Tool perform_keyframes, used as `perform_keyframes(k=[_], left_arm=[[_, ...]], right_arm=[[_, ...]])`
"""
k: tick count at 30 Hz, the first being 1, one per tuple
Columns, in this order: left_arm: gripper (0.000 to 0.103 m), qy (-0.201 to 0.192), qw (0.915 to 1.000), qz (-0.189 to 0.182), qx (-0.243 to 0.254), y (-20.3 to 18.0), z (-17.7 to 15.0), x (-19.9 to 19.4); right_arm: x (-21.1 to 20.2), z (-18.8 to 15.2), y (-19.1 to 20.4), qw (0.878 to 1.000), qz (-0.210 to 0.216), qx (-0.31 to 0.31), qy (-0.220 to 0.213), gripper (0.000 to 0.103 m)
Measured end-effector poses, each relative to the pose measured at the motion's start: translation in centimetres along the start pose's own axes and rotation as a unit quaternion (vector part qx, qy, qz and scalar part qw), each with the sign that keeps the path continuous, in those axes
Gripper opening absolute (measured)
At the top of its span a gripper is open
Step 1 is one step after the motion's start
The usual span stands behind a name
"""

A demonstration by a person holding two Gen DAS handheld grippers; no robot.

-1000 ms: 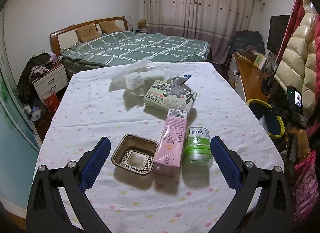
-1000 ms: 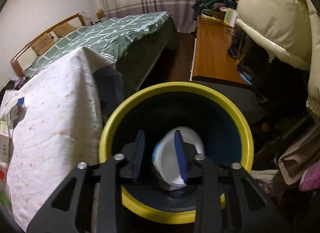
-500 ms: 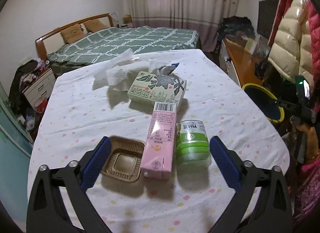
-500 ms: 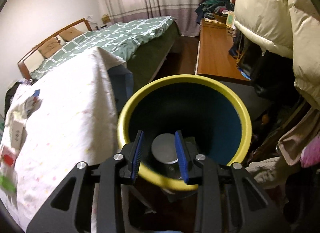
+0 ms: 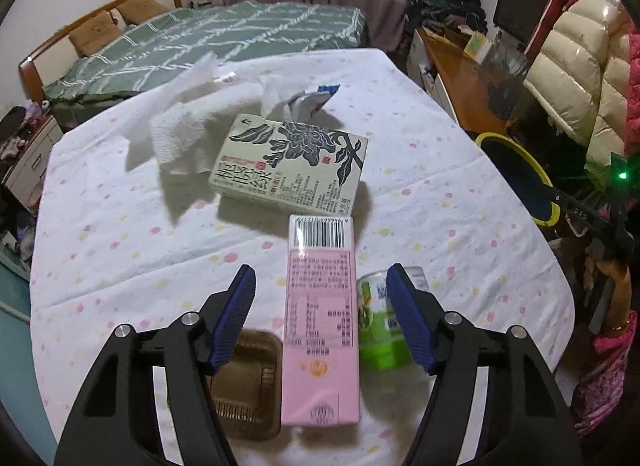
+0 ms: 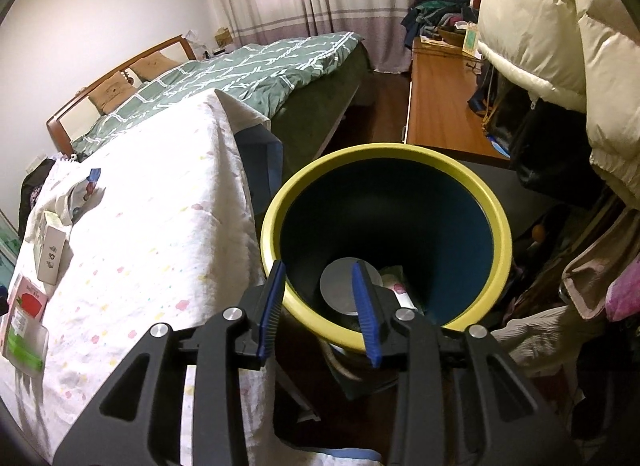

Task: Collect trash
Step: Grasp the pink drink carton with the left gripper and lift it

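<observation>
A pink drink carton [image 5: 320, 326] lies on the white dotted tablecloth [image 5: 120, 250], between a brown plastic tray [image 5: 248, 390] and a green can [image 5: 380, 326]. My left gripper [image 5: 320, 278] hangs just above the carton. Its jaws are closing on either side of it, with a gap still showing at each blue pad. Farther back lie a green tea box [image 5: 288, 165], crumpled paper towels [image 5: 192, 125] and a foil wrapper [image 5: 308, 99]. My right gripper [image 6: 318, 270] hovers over the near rim of the yellow-rimmed bin [image 6: 280, 201]. Its jaws are opening slightly and hold nothing. A round grey lid [image 6: 340, 290] lies inside the bin.
The bin [image 5: 536, 173] stands off the table's right edge, beside a wooden desk [image 6: 440, 113] and hanging puffy coats [image 6: 540, 45]. A green bed [image 5: 220, 37] lies beyond the table. A hand holds the other gripper at the far right [image 5: 612, 282].
My left gripper has come down and forward over the carton, and its jaws have narrowed around it. My right gripper has drawn back from inside the bin to its near rim.
</observation>
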State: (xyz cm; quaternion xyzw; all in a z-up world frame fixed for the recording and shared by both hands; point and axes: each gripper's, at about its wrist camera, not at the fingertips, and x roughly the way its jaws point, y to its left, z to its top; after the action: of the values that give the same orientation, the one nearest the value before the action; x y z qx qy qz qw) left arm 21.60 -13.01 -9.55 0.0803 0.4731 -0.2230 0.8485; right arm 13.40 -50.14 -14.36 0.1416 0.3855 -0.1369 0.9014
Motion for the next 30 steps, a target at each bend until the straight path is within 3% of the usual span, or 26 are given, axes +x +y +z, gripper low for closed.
perform_keyframes(k=[14, 19, 24, 30], left_arm=[[0.051, 0.063, 0.9979, -0.003, -0.012, 0.7, 2.2, 4.4], [0.042, 0.076, 0.9971, 0.000, -0.006, 0.4, 2.5, 5.6], [0.041, 0.067, 0.9978, 0.004, -0.001, 0.1, 2.5, 5.1], [0.041, 0.012, 0.9999, 0.005, -0.007, 0.0, 2.3, 0.6]], right_arm=[[0.6, 0.1, 0.7, 1.000, 0.003, -0.006, 0.011, 0.034], [0.9, -0.1, 1.4, 1.000, 0.010, -0.012, 0.013, 0.033], [0.3, -0.1, 1.4, 1.000, 0.016, -0.010, 0.008, 0.033], [-1.2, 0.1, 1.0, 1.000, 0.025, -0.003, -0.009, 0.033]])
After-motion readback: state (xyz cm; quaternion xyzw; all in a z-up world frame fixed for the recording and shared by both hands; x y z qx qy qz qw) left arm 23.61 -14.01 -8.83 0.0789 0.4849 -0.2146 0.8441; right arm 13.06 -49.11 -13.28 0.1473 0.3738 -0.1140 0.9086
